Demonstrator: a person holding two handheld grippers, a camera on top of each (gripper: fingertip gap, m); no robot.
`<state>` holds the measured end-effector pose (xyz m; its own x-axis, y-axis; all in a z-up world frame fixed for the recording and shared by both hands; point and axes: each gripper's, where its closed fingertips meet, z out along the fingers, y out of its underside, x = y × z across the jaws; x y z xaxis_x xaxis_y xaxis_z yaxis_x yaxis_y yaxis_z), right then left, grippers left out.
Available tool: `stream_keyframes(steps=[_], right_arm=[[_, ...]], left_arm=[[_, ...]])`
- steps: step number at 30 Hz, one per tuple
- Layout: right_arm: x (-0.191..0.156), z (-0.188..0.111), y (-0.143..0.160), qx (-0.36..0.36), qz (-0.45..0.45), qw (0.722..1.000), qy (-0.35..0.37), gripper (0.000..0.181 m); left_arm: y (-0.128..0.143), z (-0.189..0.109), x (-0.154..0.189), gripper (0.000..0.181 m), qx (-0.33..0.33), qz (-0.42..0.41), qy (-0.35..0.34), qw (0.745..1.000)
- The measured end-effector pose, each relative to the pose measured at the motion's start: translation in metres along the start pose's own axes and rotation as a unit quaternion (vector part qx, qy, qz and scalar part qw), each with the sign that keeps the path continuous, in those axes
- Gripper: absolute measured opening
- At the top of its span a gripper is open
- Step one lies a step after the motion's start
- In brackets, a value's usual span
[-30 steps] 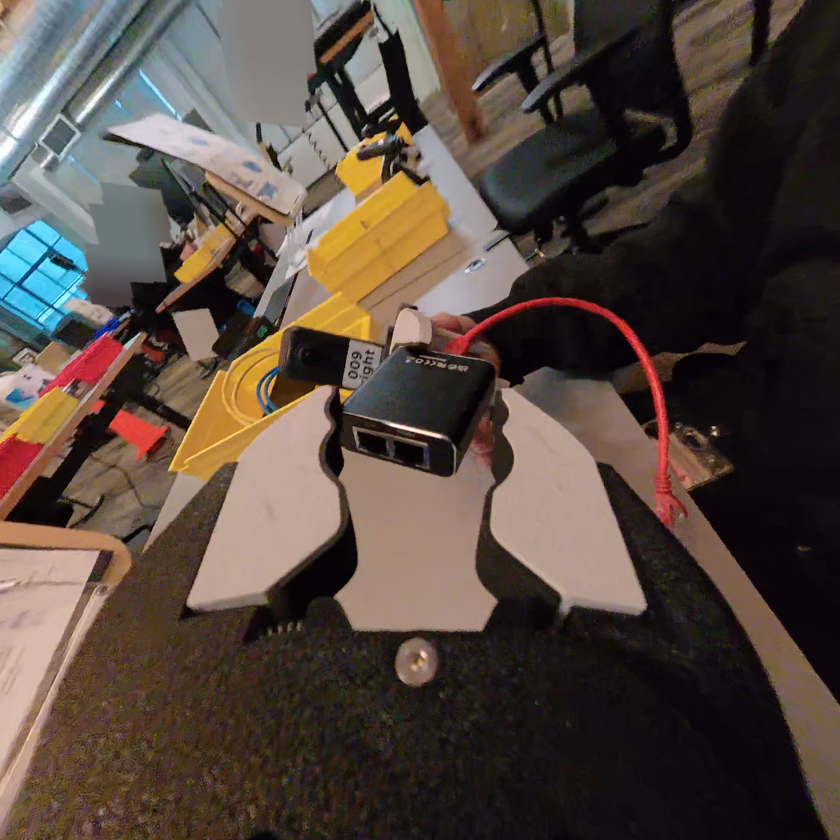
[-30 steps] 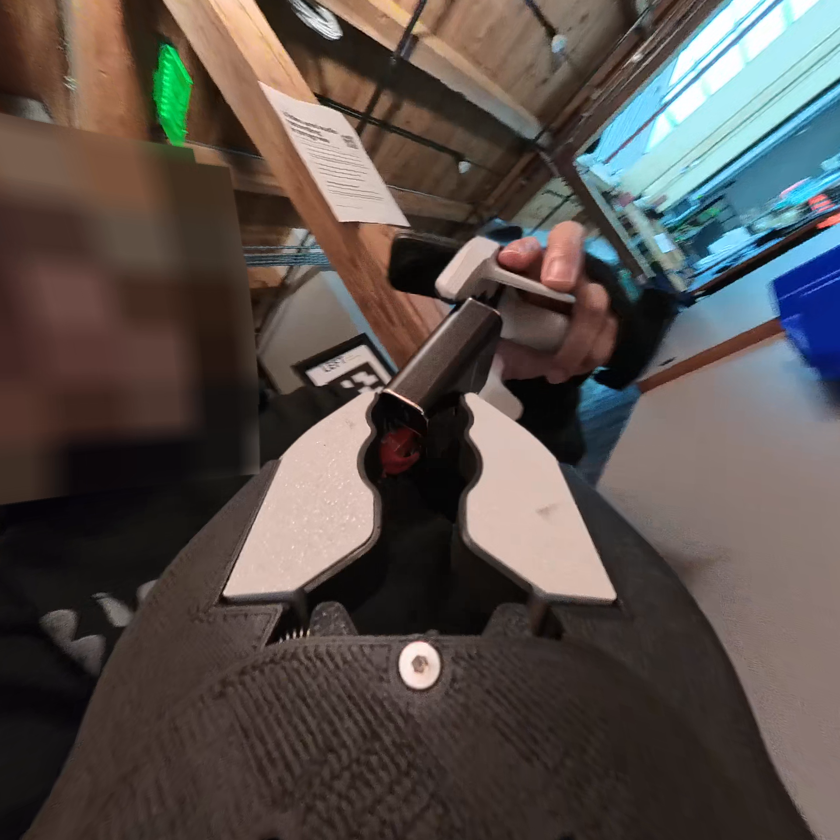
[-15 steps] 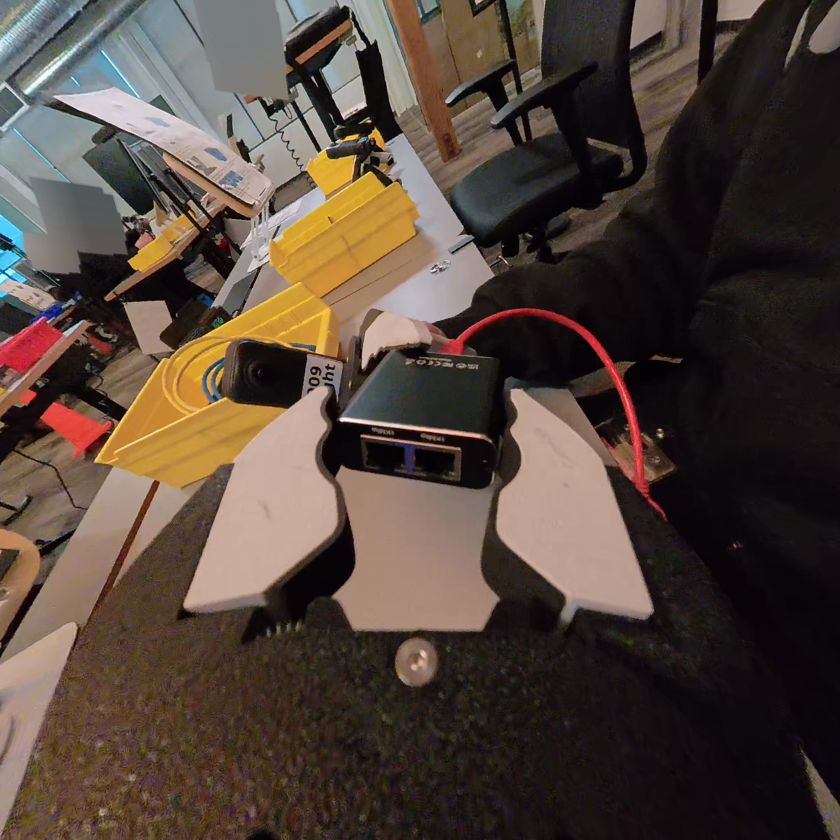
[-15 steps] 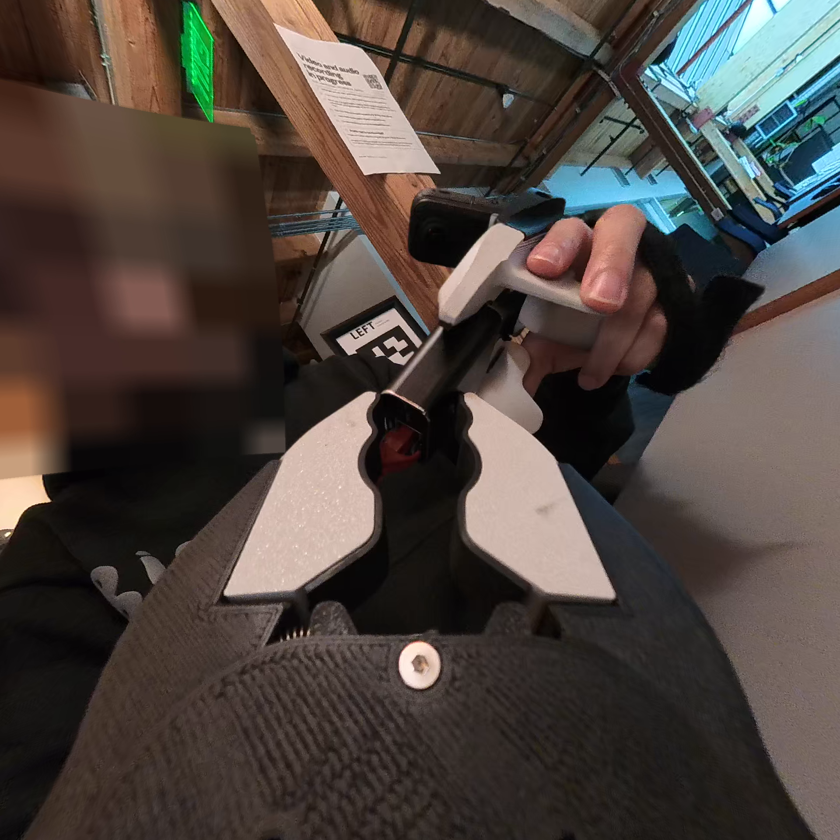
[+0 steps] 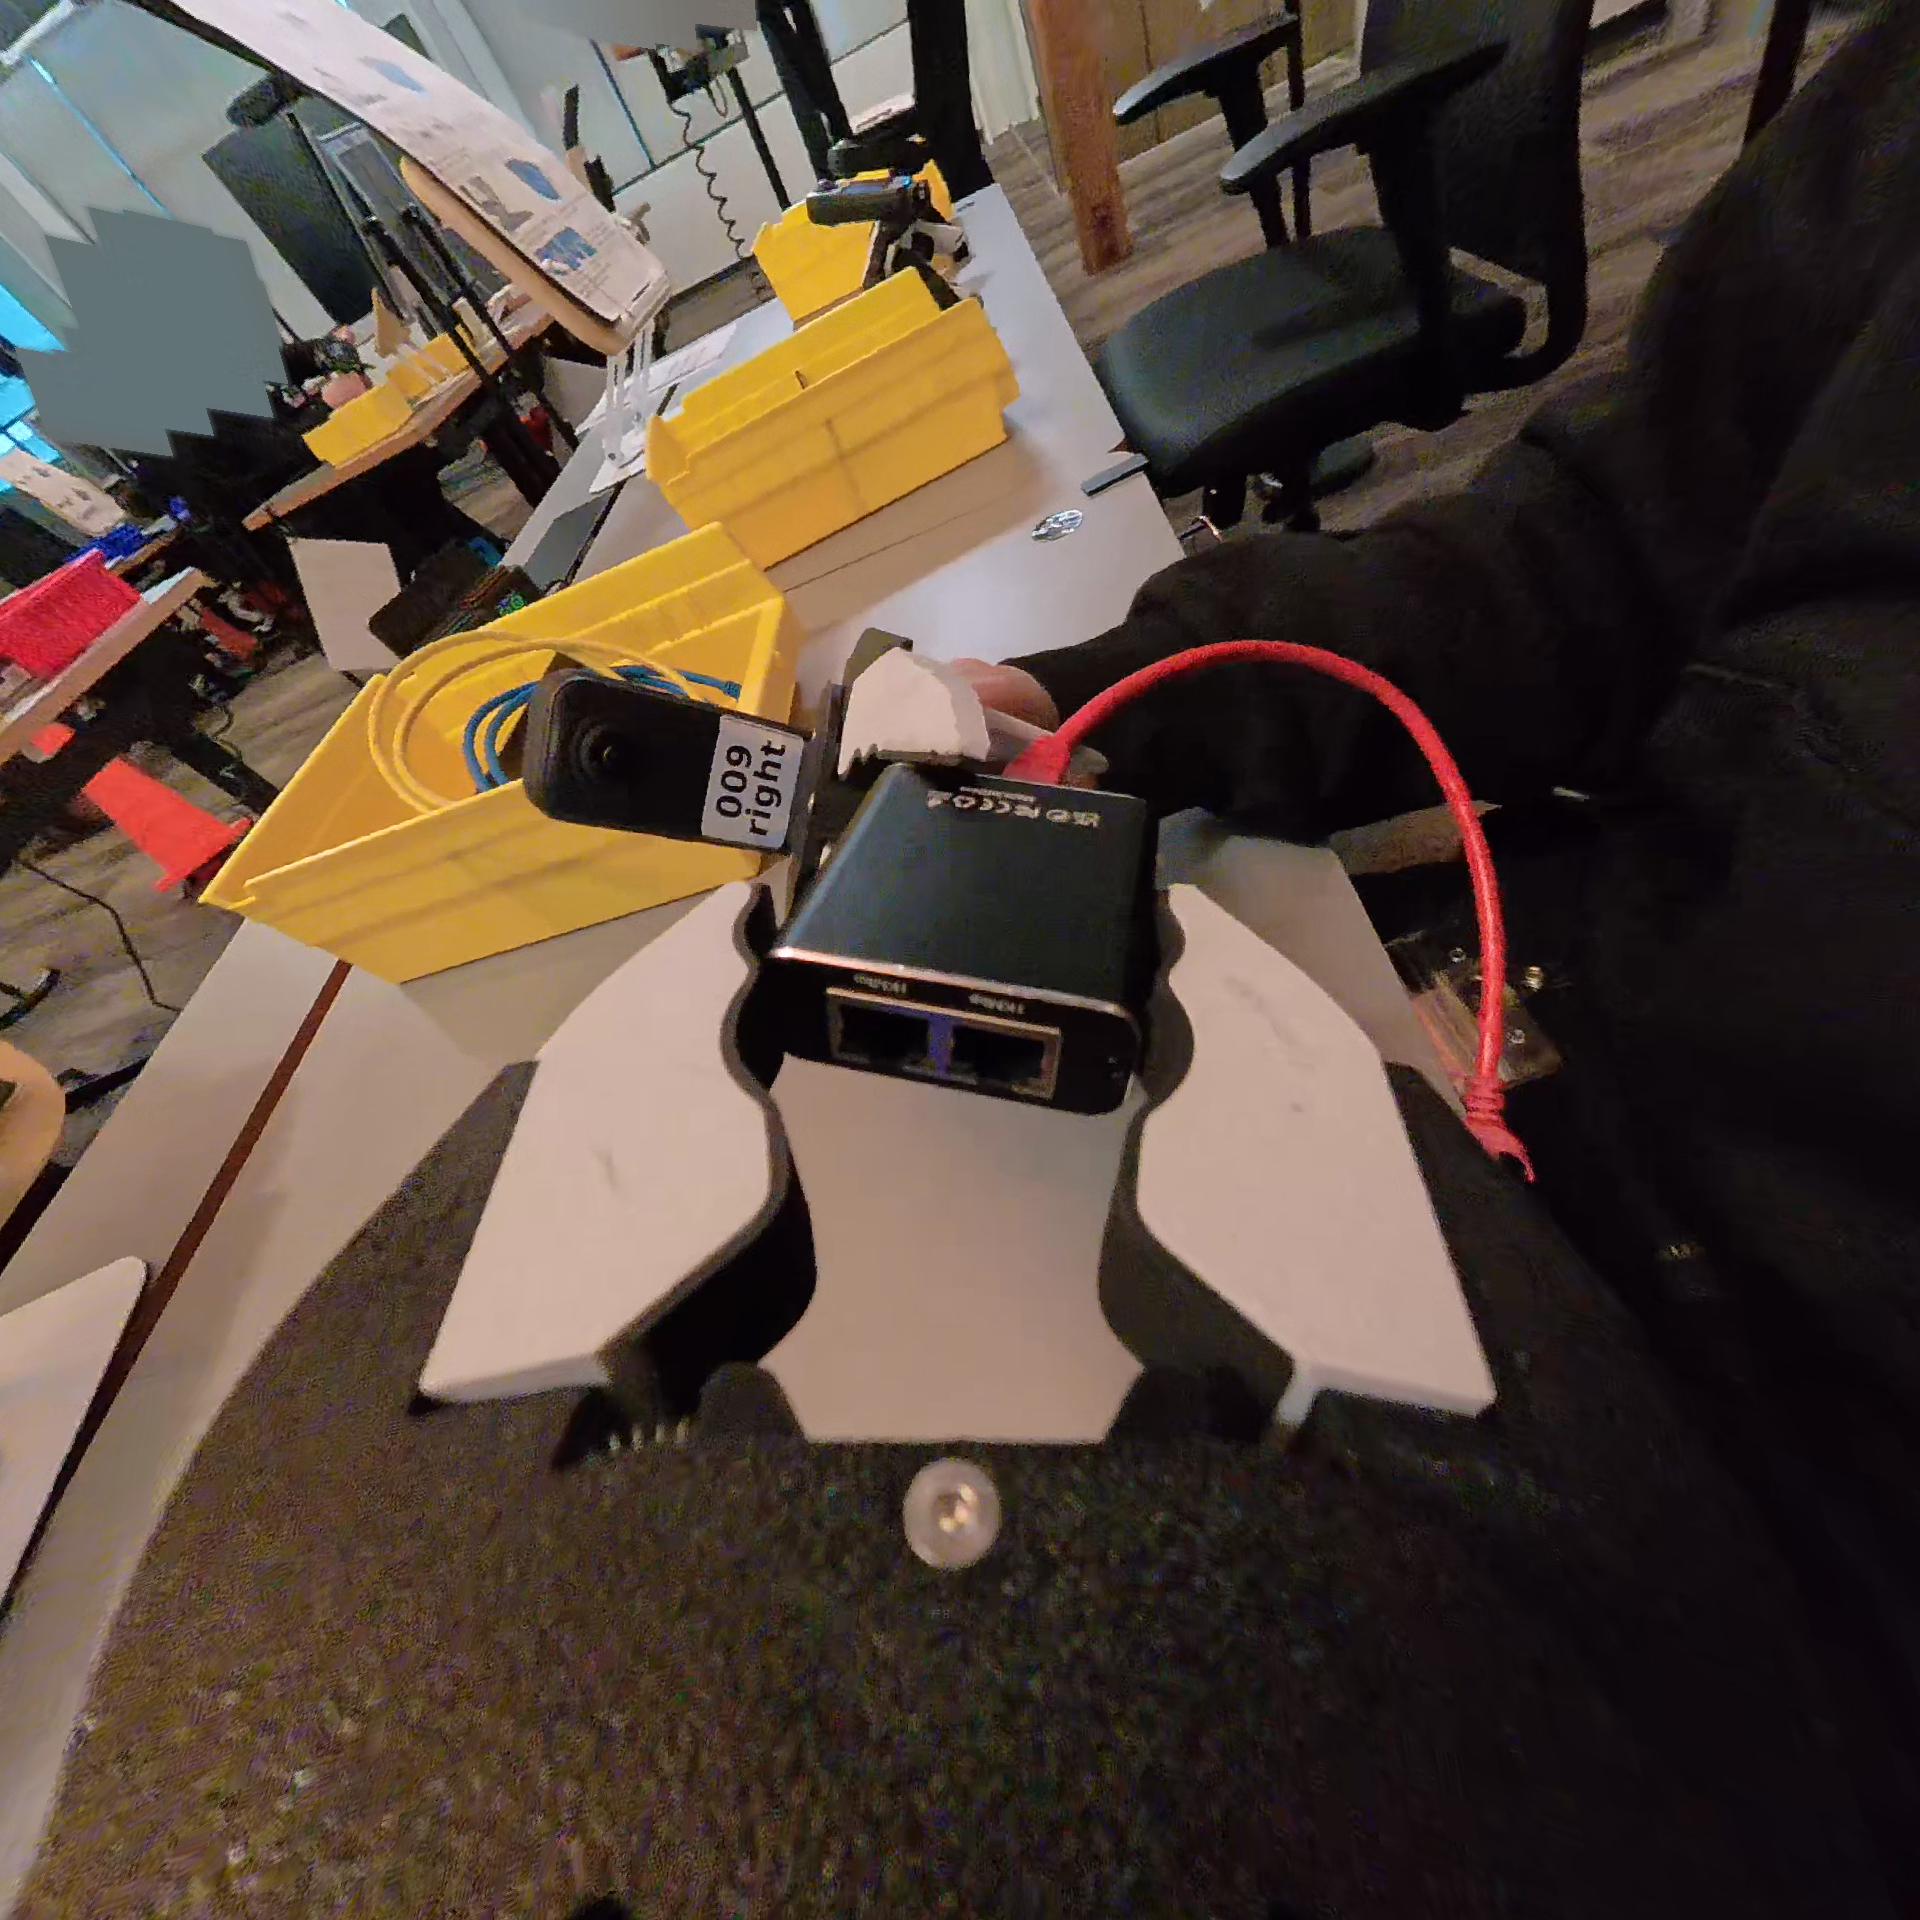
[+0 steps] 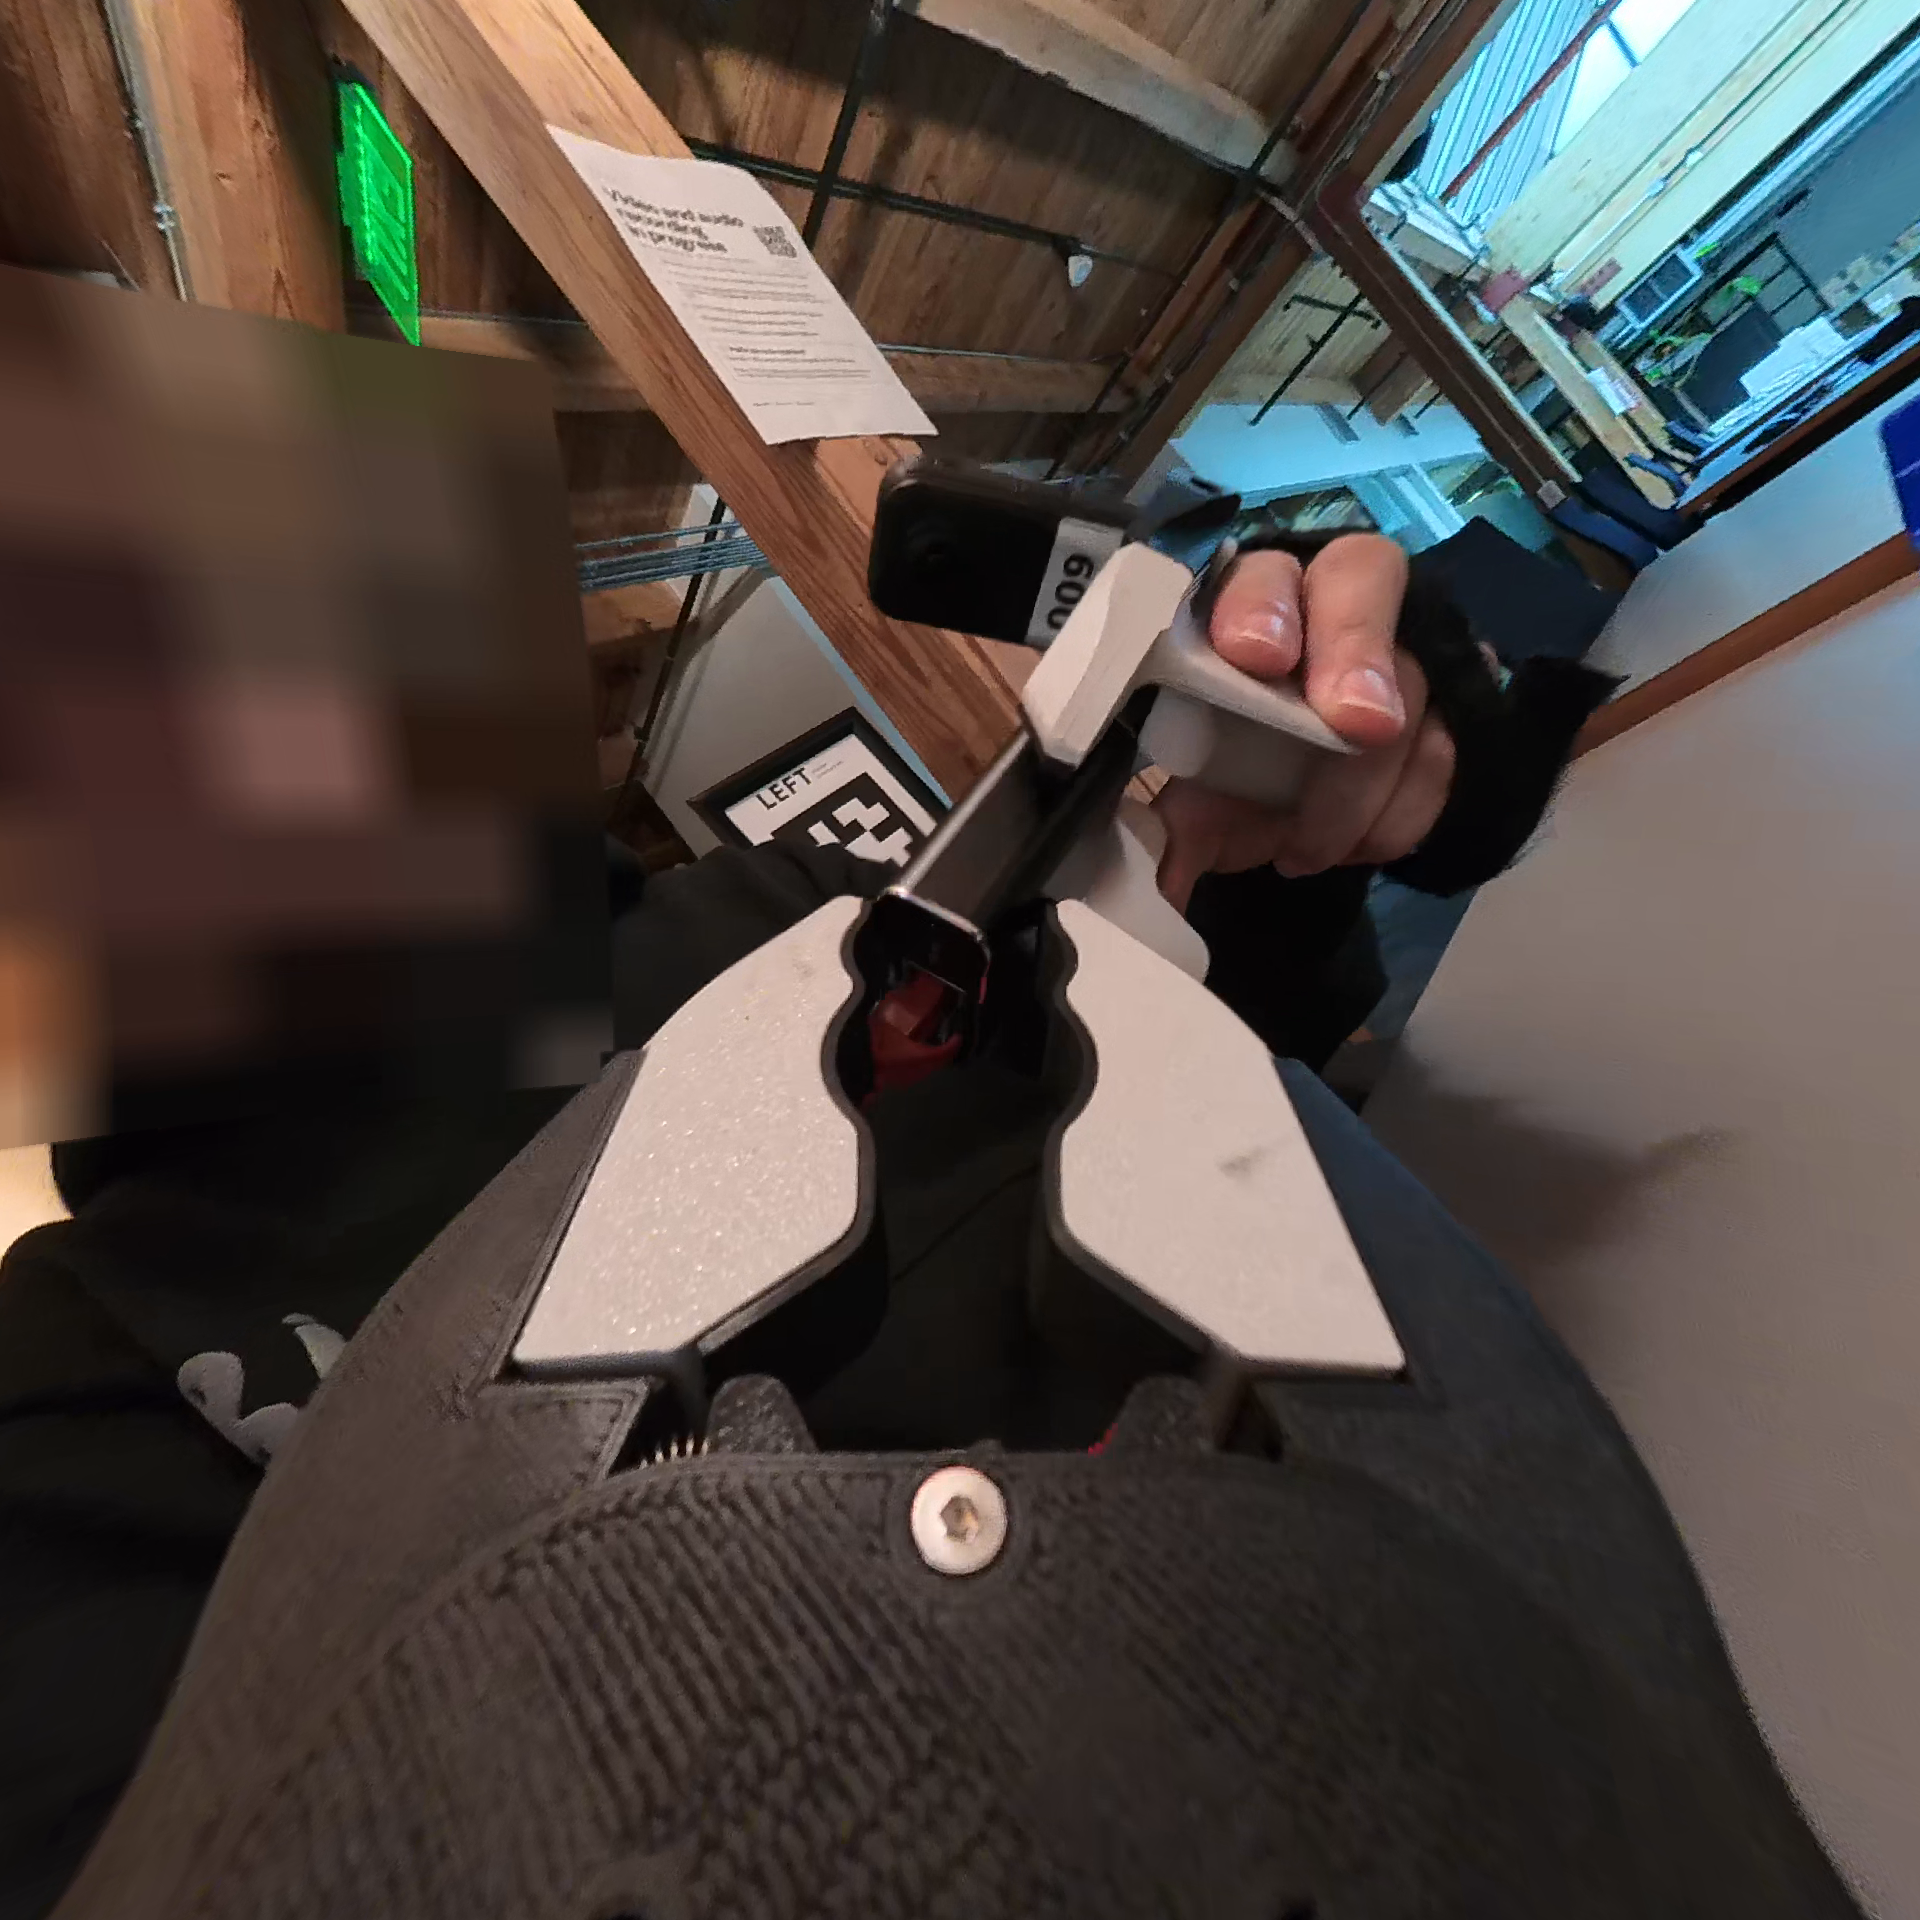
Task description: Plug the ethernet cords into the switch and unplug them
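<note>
Left wrist view — left claw [image 5: 954, 997] clamping switch [image 5: 971, 914], 2 ports empty

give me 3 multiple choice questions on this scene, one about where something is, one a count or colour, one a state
1. Where is the black switch?
A. in a yellow bin
B. between the left gripper fingers
C. on the office chair

2. How many ports show on the switch's near face?
A. two
B. four
C. six

3. What state are those near ports in?
A. both empty
B. both plugged
C. one plugged

Answers:
1 B: the left gripper's fingers flank the switch.
2 A: two sockets sit side by side.
3 A: no plug sits in either; the red cord meets the far end, where the right gripper is.
</note>
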<state>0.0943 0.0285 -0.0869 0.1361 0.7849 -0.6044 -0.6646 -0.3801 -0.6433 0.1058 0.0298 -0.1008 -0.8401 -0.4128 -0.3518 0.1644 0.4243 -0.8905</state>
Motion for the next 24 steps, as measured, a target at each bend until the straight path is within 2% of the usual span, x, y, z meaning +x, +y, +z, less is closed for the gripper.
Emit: stream_keyframes(steps=[3, 6, 7, 8, 10, 12, 14, 15, 16, 18, 20, 24], right_arm=[[0.005, -0.006, -0.004, 0.010, -0.016, 1.000, 0.024, 0.029], [0.015, -0.034, -0.038, 0.090, -0.103, 0.981, 0.136, 0.045], [0.012, -0.050, -0.052, 0.116, -0.123, 0.969, 0.182, 0.051], [0.007, -0.066, -0.063, 0.132, -0.142, 0.954, 0.230, 0.047], [-0.012, -0.090, -0.078, 0.143, -0.203, 0.913, 0.323, 0.051], [-0.033, -0.100, -0.089, 0.151, -0.267, 0.863, 0.401, 0.053], [-0.047, -0.090, -0.092, 0.152, -0.306, 0.833, 0.435, 0.055], [-0.049, -0.081, -0.092, 0.159, -0.307, 0.832, 0.433, 0.054], [-0.046, -0.070, -0.090, 0.166, -0.289, 0.843, 0.422, 0.053], [-0.029, -0.043, -0.082, 0.170, -0.235, 0.878, 0.382, 0.051], [-0.001, -0.023, -0.074, 0.174, -0.186, 0.898, 0.359, 0.050], [0.053, -0.009, -0.061, 0.213, -0.079, 0.915, 0.332, 0.049]], left_arm=[[0.004, 0.000, 0.000, 0.068, -0.003, -0.019, -0.022, 1.000], [0.010, -0.007, -0.012, 0.068, -0.011, -0.033, -0.074, 0.997], [0.014, -0.011, -0.019, 0.068, -0.012, -0.044, -0.096, 0.994], [0.019, -0.016, -0.026, 0.068, -0.014, -0.056, -0.119, 0.991], [0.030, -0.024, -0.040, 0.068, -0.017, -0.085, -0.166, 0.982], [0.041, -0.030, -0.052, 0.067, -0.011, -0.118, -0.210, 0.970], [0.048, -0.035, -0.066, 0.067, -0.001, -0.134, -0.261, 0.956], [0.049, -0.038, -0.072, 0.067, 0.009, -0.136, -0.287, 0.948], [0.049, -0.042, -0.077, 0.067, 0.020, -0.137, -0.313, 0.940], [0.045, -0.049, -0.083, 0.067, 0.044, -0.134, -0.350, 0.926], [0.040, -0.053, -0.083, 0.067, 0.057, -0.113, -0.376, 0.918], [0.031, -0.060, -0.074, 0.067, 0.068, -0.061, -0.411, 0.907]])
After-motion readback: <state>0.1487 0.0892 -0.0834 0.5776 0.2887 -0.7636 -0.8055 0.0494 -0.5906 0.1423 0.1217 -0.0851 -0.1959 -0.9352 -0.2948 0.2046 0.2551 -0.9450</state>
